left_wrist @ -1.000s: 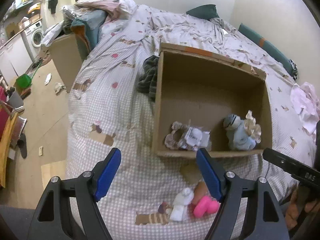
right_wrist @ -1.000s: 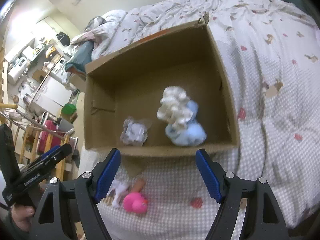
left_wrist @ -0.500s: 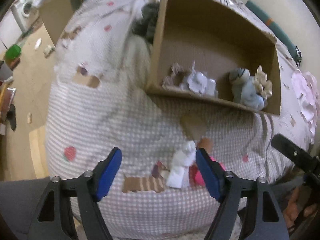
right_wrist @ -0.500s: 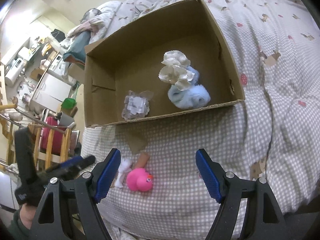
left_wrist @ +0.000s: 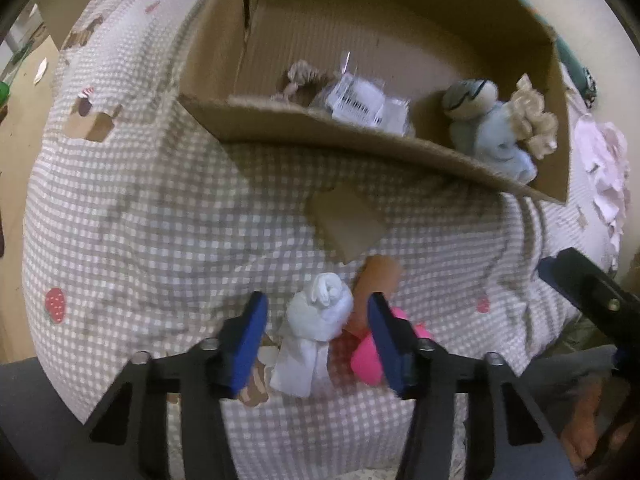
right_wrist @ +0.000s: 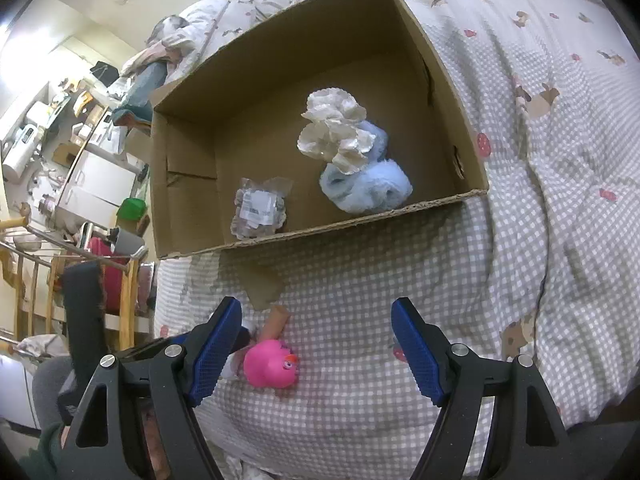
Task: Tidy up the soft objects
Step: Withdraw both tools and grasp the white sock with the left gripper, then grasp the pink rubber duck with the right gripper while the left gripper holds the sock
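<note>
Checked bedspread point(left_wrist: 160, 220) under us, box point(left_wrist: 360, 140) beyond. Our left gripper point(left_wrist: 316, 340) straddles the white sock point(left_wrist: 320, 320) just short of the box, jaws closing, pads not yet pressing. Our right gripper point(right_wrist: 316, 344) hangs wide open beside the pink duck point(right_wrist: 272, 364), waiting its turn.

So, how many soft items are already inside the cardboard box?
3: a packaged bundle near the front wall, a blue plush to its right, a cream ruffled piece on top of it. More may hide behind the front wall.
</note>
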